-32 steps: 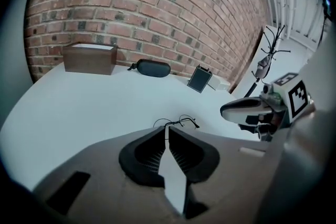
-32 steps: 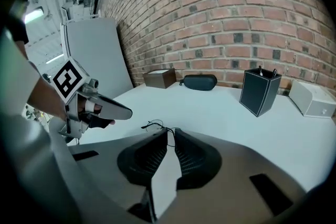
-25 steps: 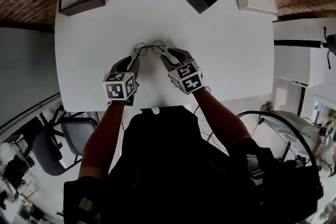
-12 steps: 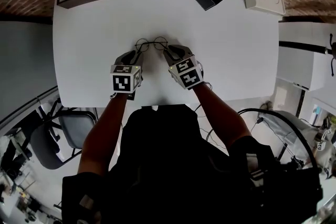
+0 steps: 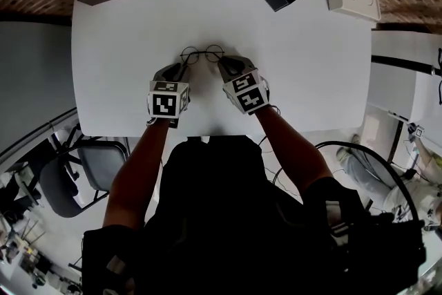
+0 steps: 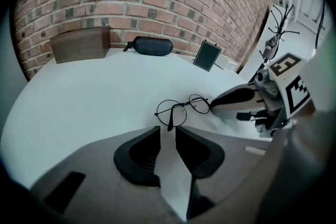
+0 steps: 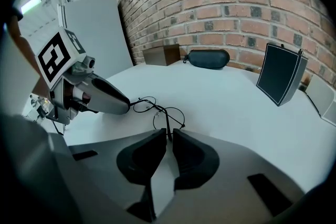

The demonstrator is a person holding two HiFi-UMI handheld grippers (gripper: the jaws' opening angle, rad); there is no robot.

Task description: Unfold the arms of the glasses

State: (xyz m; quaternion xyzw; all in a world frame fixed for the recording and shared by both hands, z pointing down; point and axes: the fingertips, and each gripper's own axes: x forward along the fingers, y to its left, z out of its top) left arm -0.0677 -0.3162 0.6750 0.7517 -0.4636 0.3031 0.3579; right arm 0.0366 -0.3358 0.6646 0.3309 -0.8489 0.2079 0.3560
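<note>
Left gripper (image 6: 167, 132): tilted forward and down; jaws apart, just been closing; one arm tip of the glasses (image 6: 181, 109) at their mouth, not pinched.
Right gripper (image 7: 169, 134): same tilt; jaws just been closing to a narrow gap, other arm tip between them.
Left forearm (image 5: 141, 162), right forearm (image 5: 290, 148): bare, converging forward.

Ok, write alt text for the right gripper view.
The jaws of the right gripper, which have just been closing, stand narrowly apart round one arm of the round wire glasses on a white table. The left gripper is at the frame's other end.
</note>
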